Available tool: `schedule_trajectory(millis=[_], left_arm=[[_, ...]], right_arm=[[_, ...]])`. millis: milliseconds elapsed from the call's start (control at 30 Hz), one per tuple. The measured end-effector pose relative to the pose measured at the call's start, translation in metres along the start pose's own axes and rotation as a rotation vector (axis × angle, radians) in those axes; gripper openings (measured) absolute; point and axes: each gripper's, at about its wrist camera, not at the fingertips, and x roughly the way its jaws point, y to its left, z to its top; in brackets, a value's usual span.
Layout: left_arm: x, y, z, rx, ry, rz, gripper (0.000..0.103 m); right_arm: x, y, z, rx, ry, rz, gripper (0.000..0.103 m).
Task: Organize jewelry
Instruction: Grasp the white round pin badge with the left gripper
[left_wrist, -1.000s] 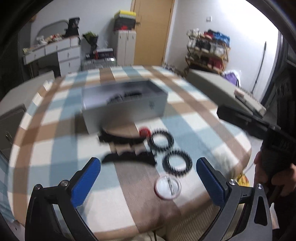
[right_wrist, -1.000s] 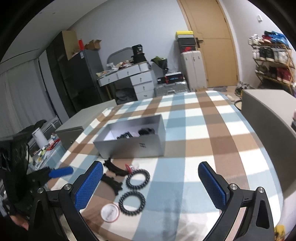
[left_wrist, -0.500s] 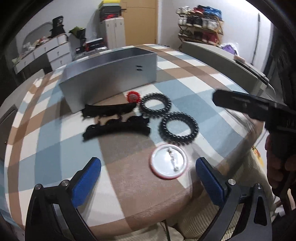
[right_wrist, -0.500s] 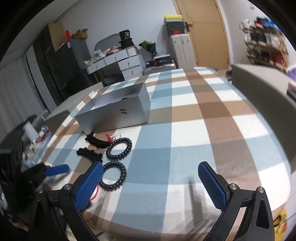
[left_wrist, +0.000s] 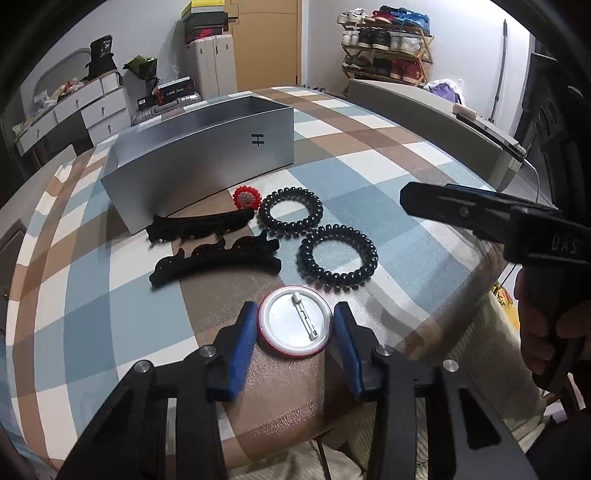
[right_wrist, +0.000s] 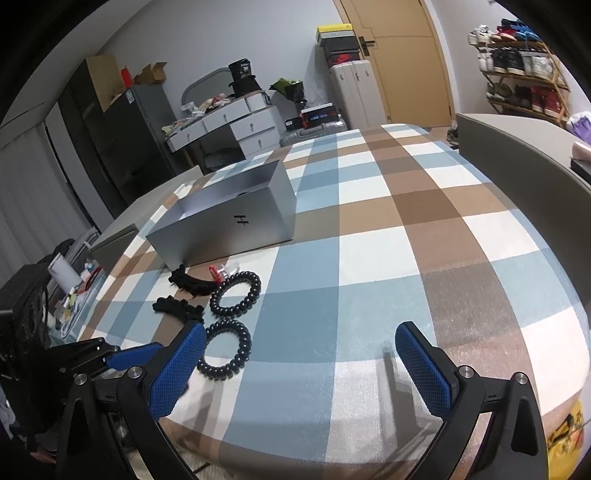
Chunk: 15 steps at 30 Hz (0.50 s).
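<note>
Beyond both grippers, a silver open-topped box (left_wrist: 199, 162) stands on the checked-cloth desk (left_wrist: 388, 147). The right gripper (right_wrist: 306, 363) hangs released, off to the side. The left gripper (left_wrist: 294, 326) brackets the round white red-rimmed pin badge (left_wrist: 293, 326), fingers just beside its rim, not clenched.

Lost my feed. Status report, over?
Left gripper closing around badge, contact unclear. Right gripper open, empty. Hair ties, clips on table; box behind. Nothing in the way.

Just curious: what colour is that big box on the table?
Silver-grey box, clearest in the left wrist view.
</note>
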Motion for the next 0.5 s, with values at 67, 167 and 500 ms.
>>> schedule_trajectory(millis=[67,167,500], left_arm=[[0.001,0.000,0.001,-0.003,0.002,-0.009,0.036],[-0.006,0.001,0.002,-0.011,-0.025,-0.012,0.036],[-0.048,0.040,0.017,-0.153,-0.175,0.049,0.036]], right_arm=[[0.000,0.000,-0.001,-0.003,0.003,0.003,0.103],[0.000,0.001,-0.002,-0.007,0.005,0.006,0.103],[0.002,0.000,0.003,0.018,0.013,0.092,0.103]])
